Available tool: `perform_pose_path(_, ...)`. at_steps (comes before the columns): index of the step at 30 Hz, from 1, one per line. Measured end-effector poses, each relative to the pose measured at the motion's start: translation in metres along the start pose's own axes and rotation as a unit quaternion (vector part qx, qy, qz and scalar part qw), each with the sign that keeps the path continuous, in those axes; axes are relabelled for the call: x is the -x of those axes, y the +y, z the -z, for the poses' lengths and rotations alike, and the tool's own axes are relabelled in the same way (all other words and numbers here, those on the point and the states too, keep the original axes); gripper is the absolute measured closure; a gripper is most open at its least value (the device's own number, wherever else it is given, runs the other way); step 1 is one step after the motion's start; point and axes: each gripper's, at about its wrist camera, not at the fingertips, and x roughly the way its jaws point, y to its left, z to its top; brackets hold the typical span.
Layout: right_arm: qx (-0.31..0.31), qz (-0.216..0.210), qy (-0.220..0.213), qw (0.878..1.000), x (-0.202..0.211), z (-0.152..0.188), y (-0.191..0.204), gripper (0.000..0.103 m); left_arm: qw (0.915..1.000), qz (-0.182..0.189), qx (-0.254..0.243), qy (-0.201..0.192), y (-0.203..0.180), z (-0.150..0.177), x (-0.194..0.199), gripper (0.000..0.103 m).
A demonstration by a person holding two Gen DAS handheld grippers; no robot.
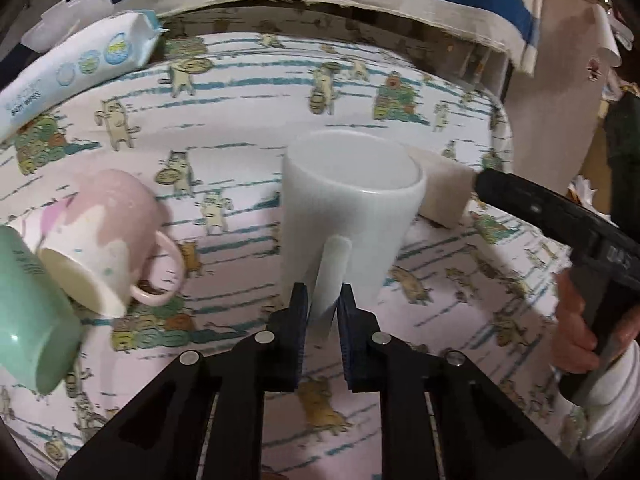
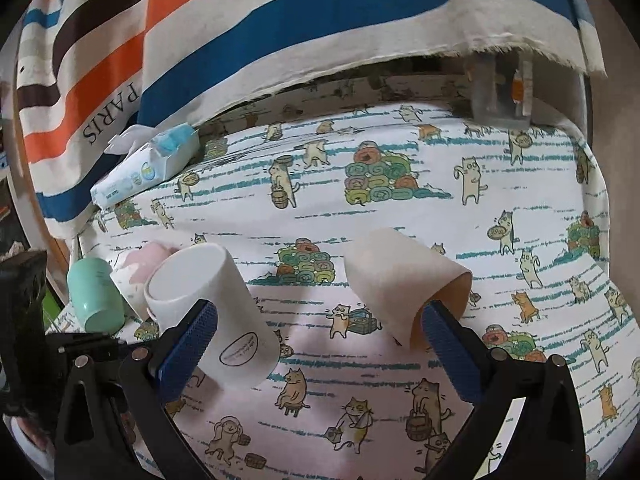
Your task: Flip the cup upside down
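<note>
Standing base-up on the cat-print cloth [image 1: 248, 168], the plain white cup [image 1: 352, 204] tapers downward, handle [image 1: 332, 280] clenched by the left gripper [image 1: 323, 300]. Beside the cup, the right gripper [image 2: 320, 332] hangs spread, grasping nothing.

Straight ahead of the left gripper [image 1: 322, 304], a white mug [image 1: 352, 204] has its handle [image 1: 332, 280] between the fingers. Left of it lie a pink mug [image 1: 108, 236] and a green cup [image 1: 28, 312]; a beige cup [image 1: 444, 188] lies behind-right, a wipes pack [image 1: 80, 76] far left.
</note>
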Motion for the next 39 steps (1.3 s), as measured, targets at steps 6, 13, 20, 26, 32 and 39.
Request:
perform_pose_path(6,0.008,-0.023,-0.004,1.0,0.002,0.003,0.006,0.001,0.9962,-0.049,-0.013,-0.071,0.005,0.006,0.023,0.025)
perform_pose_path(13,0.022,0.014,-0.055,0.998,0.015,0.011,0.014,0.001,0.9869,-0.058,0.012,-0.15,0.018,0.01,0.042,0.021)
perform_pose_path(20,0.063,0.034,-0.076,0.995,0.018,0.017,0.029,0.001,0.9686,-0.122,0.015,-0.216,0.012,0.02,0.059,0.0)
perform_pose_path(26,0.073,0.049,-0.062,0.994,0.01,0.017,0.033,0.001,0.9638,-0.139,0.028,-0.226,0.016,0.021,0.061,0.0)
perform_pose_path(32,0.073,0.052,-0.066,0.994,0.012,0.018,0.033,0.001,0.9635,-0.14,0.024,-0.227,0.014,0.022,0.061,0.0)
perform_pose_path(39,0.071,0.055,-0.07,0.993,0.013,0.017,0.032,0.001,0.9632,-0.141,0.026,-0.227,0.014,0.023,0.061,0.0)
